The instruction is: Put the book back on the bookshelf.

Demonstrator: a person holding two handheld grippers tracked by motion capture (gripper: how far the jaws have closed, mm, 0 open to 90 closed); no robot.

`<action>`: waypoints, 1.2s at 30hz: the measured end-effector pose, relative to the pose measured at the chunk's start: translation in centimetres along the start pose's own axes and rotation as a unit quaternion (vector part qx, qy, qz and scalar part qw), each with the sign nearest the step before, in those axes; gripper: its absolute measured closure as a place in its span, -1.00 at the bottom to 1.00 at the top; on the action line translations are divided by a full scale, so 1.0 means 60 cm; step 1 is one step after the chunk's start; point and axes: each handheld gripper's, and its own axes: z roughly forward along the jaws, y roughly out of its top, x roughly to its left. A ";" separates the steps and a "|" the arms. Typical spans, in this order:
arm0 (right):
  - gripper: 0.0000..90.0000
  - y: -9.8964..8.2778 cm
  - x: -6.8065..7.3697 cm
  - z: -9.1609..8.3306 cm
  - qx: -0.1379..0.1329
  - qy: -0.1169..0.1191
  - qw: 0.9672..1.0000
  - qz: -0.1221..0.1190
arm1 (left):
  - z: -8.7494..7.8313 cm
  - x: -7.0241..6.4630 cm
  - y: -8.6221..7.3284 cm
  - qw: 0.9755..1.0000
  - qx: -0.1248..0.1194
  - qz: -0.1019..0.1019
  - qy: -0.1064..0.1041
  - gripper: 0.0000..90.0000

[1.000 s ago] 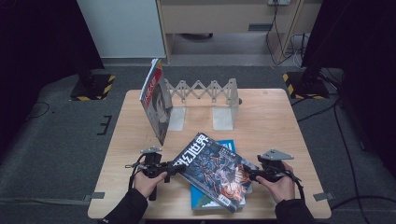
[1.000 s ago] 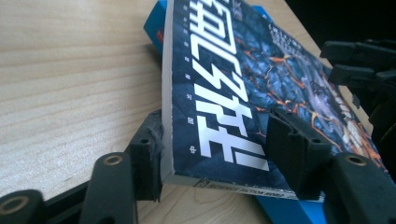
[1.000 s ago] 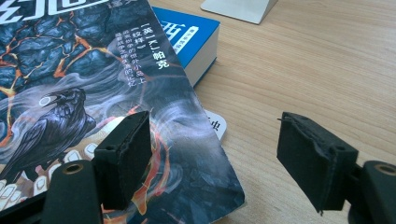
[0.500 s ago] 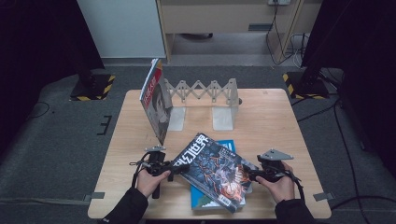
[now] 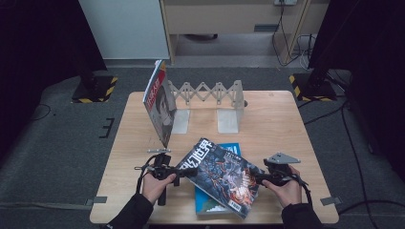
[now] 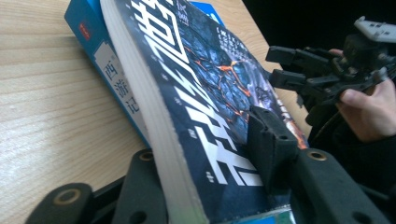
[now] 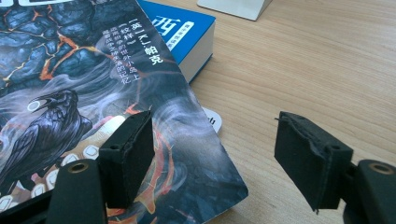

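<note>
A dark-covered book (image 5: pixel 220 175) with a raven and lava pattern lies askew on top of a blue book (image 5: pixel 231 149) near the table's front edge. My left gripper (image 5: pixel 183 171) is at its left edge. Its jaws have just been closing with the thick page edge (image 6: pixel 154 116) between them, one pad (image 6: pixel 267 140) pressing on the cover. My right gripper (image 5: pixel 256 178) stands open at the book's right corner (image 7: pixel 205 186), one pad (image 7: pixel 130 154) over the cover, the other (image 7: pixel 308 161) over bare table. The right gripper (image 6: pixel 292 65) also appears in the left gripper view.
An expanding white book rack (image 5: pixel 210 93) stands at the back of the wooden table (image 5: pixel 282 124), with one magazine (image 5: pixel 160 109) leaning upright at its left end. A small metal piece (image 5: pixel 157 150) lies near the left gripper. Dark floor surrounds the table.
The left gripper has edged slightly toward the dark book's left edge. The right gripper and both books have stayed where they were.
</note>
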 end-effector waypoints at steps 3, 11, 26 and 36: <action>-0.37 0.001 -0.003 -0.003 -0.006 0.005 1.000 0.008 | -0.005 -0.009 0.005 1.000 -0.006 -0.008 -0.002 0.46; -0.38 0.002 -0.020 -0.015 -0.017 0.001 1.000 0.026 | -0.020 -0.044 0.024 1.000 -0.024 -0.014 -0.005 0.64; -0.43 -0.010 -0.067 -0.027 -0.005 -0.048 0.998 0.037 | -0.055 -0.103 0.089 0.996 -0.082 -0.009 -0.021 0.82; -0.45 -0.016 -0.087 -0.030 0.003 -0.062 0.997 0.036 | -0.075 -0.140 0.125 0.994 -0.102 0.015 -0.021 0.82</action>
